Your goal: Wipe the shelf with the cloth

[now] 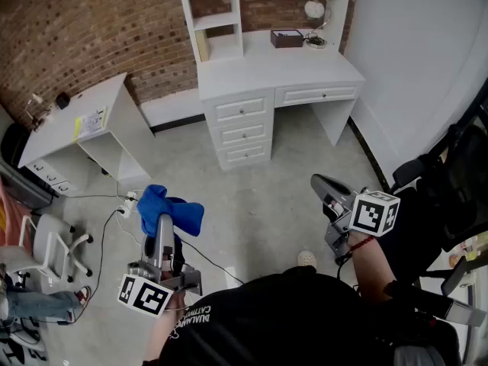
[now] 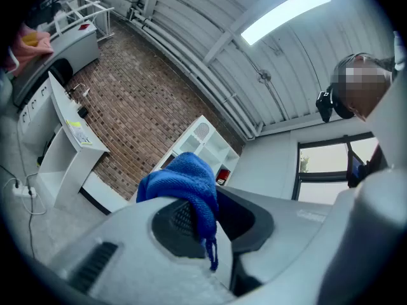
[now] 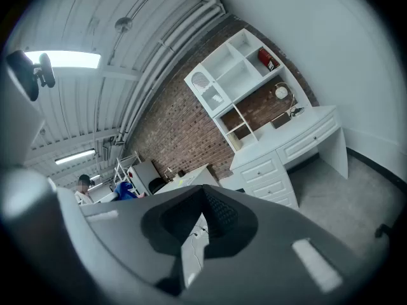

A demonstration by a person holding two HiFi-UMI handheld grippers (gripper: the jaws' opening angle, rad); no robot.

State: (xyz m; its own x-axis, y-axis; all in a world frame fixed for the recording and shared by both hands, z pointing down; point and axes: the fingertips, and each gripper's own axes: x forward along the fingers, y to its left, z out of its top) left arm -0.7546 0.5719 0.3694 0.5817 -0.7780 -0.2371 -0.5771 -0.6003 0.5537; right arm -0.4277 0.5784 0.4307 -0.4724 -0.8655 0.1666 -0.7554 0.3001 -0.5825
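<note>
Head view looked steeply down from standing height; both gripper views tilted upward from low, all sharing the white shelf (image 1: 217, 23).

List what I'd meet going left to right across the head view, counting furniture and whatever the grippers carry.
small white table → blue cloth → desk drawers → right gripper

Office-like room: white desk (image 1: 280, 67), brick wall (image 1: 84, 29).
</note>
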